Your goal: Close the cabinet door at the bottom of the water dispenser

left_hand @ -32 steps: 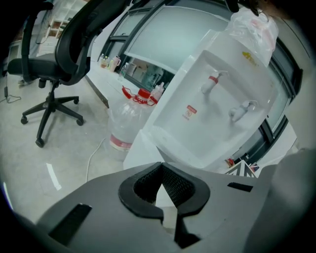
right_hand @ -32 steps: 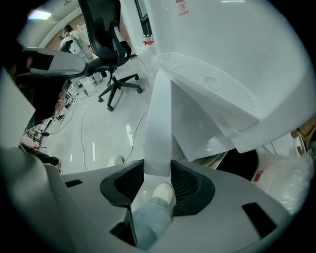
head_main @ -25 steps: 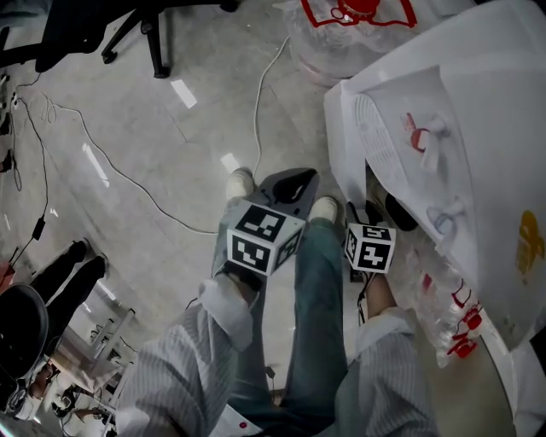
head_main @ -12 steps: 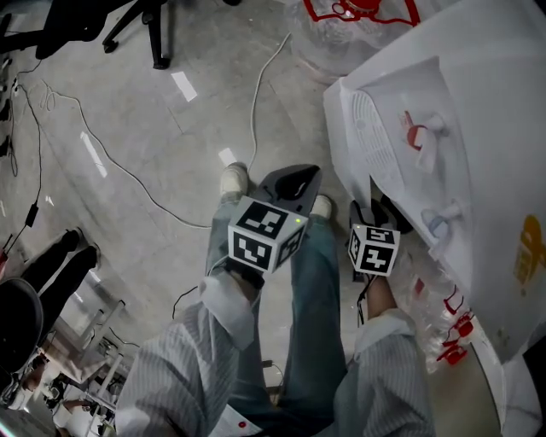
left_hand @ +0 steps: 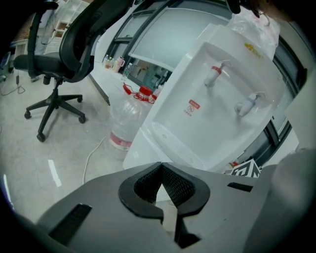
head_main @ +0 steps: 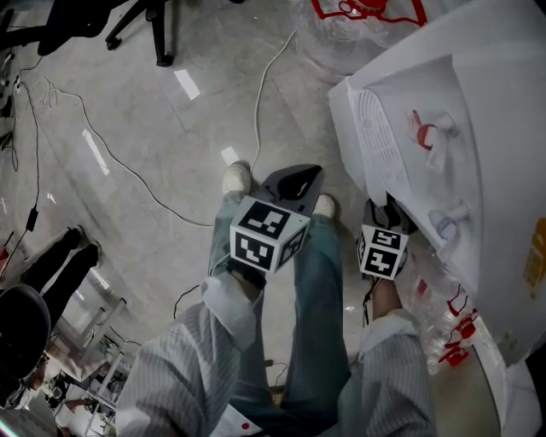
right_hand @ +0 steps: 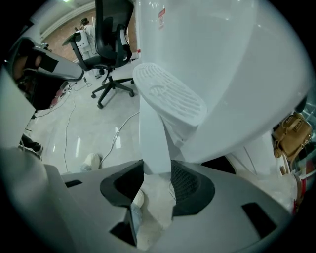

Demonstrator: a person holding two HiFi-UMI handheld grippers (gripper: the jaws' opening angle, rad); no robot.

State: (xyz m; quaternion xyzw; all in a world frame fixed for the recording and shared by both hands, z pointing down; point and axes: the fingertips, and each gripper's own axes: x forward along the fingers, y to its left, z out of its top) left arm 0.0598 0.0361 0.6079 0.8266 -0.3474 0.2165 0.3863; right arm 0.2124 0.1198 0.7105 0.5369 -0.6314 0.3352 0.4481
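The white water dispenser [head_main: 444, 128] stands at the right of the head view, and both gripper views show it too [left_hand: 207, 108] [right_hand: 222, 74]. Its lower cabinet door [right_hand: 153, 133] shows edge-on as a white panel that runs down between my right gripper's [right_hand: 157, 173] pads, which are shut on that edge. In the head view my right gripper [head_main: 388, 209] points steeply down beside the dispenser's dark lower opening. My left gripper [head_main: 299, 175] hangs over the floor in front of my legs. Its jaws [left_hand: 162, 170] meet at the tips with nothing between them.
A big water bottle [head_main: 341, 34] [left_hand: 121, 123] stands on the floor behind the dispenser. An office chair [head_main: 136, 26] [left_hand: 59, 64] is at the far left. Cables [head_main: 128, 175] trail over the tiled floor. A clear bag [head_main: 444, 316] with red print lies at the dispenser's foot.
My right gripper has slid a little to the right, closer under the dispenser, still on the door's edge. The left gripper has stayed where it was.
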